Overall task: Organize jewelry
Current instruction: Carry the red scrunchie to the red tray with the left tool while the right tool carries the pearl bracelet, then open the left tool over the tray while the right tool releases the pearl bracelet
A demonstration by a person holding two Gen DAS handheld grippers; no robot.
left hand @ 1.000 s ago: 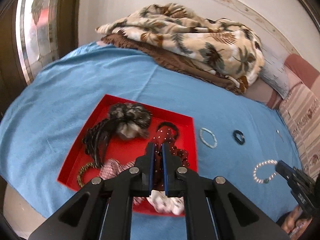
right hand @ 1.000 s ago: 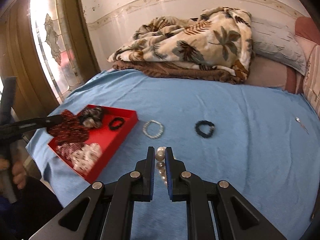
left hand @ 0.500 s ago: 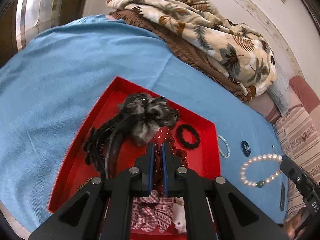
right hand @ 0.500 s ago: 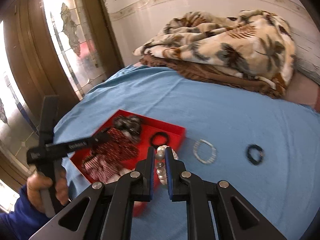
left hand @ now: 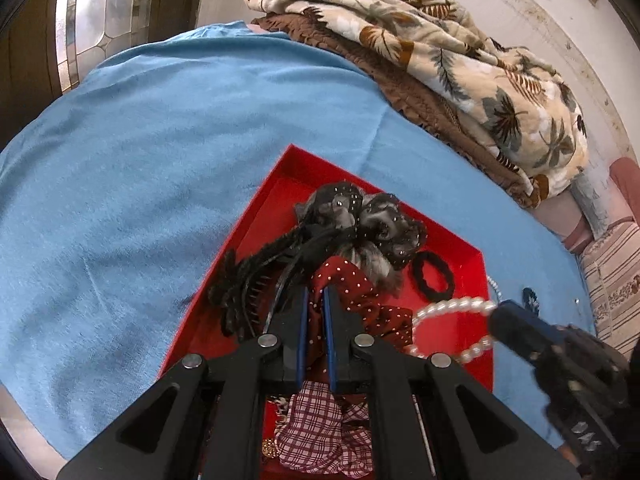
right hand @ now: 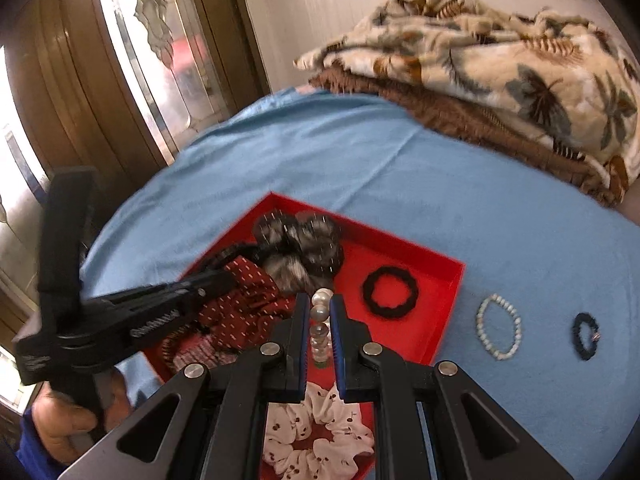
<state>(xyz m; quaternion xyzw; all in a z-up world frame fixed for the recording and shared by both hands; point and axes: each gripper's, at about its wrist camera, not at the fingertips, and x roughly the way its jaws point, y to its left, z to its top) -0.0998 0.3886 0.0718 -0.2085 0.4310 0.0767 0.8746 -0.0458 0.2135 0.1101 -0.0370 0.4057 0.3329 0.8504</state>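
A red tray (left hand: 256,216) (right hand: 404,244) lies on the blue bed sheet and holds hair accessories. My left gripper (left hand: 315,294) is shut on a dark red dotted scrunchie (left hand: 352,292) and holds it over the tray; it also shows in the right wrist view (right hand: 244,292). My right gripper (right hand: 319,300) is shut on a white pearl bracelet (right hand: 320,312) and holds it above the tray's middle; the bracelet shows in the left wrist view (left hand: 452,308) too. A pale bead bracelet (right hand: 499,332) and a dark bracelet (right hand: 586,336) lie on the sheet right of the tray.
In the tray are a grey-black scrunchie (left hand: 360,220), a black hair claw (left hand: 248,284), a black hair tie (right hand: 390,290), a plaid scrunchie (left hand: 324,436) and a white printed scrunchie (right hand: 320,436). A folded leaf-print blanket (right hand: 500,60) lies at the bed's far side. A window (right hand: 160,48) is left.
My right gripper has carried the pearl bracelet left, from over the sheet to above the tray. My left gripper has moved closer over the tray, still holding the red scrunchie.
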